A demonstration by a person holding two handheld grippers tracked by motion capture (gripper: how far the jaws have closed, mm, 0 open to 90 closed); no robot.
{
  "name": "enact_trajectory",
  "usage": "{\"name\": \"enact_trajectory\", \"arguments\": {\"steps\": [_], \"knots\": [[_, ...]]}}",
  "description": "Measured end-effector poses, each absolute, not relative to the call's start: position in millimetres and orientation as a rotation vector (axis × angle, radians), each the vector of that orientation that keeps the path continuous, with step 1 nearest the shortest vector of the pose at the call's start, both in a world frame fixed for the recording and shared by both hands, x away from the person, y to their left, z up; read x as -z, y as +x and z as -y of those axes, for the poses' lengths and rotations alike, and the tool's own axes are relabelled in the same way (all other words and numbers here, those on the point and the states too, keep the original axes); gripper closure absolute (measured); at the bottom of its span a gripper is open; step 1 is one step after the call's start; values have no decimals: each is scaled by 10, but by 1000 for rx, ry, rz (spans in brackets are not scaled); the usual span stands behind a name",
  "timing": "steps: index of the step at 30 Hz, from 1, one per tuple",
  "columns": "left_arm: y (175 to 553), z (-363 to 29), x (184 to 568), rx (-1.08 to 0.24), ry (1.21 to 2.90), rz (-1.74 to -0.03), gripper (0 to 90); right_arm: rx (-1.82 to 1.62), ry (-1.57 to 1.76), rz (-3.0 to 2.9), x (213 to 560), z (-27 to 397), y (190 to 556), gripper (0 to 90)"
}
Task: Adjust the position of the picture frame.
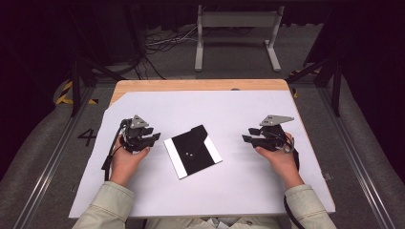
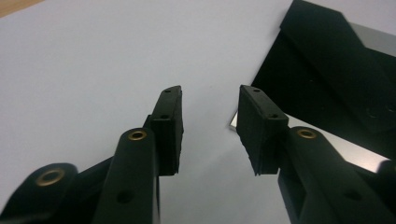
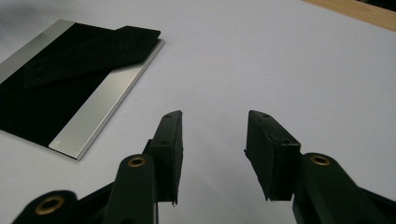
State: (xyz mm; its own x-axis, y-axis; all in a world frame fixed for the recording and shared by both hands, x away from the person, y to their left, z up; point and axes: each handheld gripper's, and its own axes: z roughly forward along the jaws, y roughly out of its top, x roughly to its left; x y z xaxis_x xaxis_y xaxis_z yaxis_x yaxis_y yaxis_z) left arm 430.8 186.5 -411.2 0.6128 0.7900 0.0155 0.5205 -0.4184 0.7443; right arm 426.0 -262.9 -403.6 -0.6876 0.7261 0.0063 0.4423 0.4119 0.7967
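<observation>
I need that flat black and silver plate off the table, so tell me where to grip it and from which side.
Take the black and silver plate by its bare silver strip, probably the edge nearest the left gripper, whose open jaws already face that corner. It lies flat on the white sheet, so come in low from the left and pinch top and underside at the rim. The black flap on top looks loose; avoid it.

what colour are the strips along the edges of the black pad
Silver-white strips border the black pad; the right gripper view shows them best.

A lab or recording studio: black curtains, loose cables (image 1: 157, 43) on grey floor, a metal stand (image 1: 236, 33) beyond the table's (image 1: 200, 85) far edge, hazard tape (image 1: 64, 93).
</observation>
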Motion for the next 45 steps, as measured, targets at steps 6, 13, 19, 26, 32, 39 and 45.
{"name": "enact_trajectory", "arguments": {"steps": [6, 13, 19, 26, 32, 39, 45], "knots": [[4289, -1899, 4072, -474, 2069, -1004, 611, -1181, 1020, -2307, 4015, 2681, 4248, 590], [4230, -1945, 4046, -463, 1936, -859, 536, -1291, 1000, -2228, 3932, 2794, 4202, 594], [4243, -1946, 4103, -473, 1905, -837, 547, -1495, 1000, -2167, 3912, 2894, 4194, 563], [4330, -1878, 4184, -473, 1916, -893, 591, -1459, 925, -2160, 3918, 2914, 4157, 628], [4443, -1776, 4270, -347, 1919, -1041, 739, -1460, 906, -2158, 3916, 2955, 4117, 734], [4527, -1729, 4328, -259, 1939, -1132, 827, -1472, 896, -2186, 3910, 2997, 4070, 822], [4603, -1700, 4395, -205, 1992, -1194, 897, -1472, 911, -2214, 3916, 3029, 4042, 878]]}}
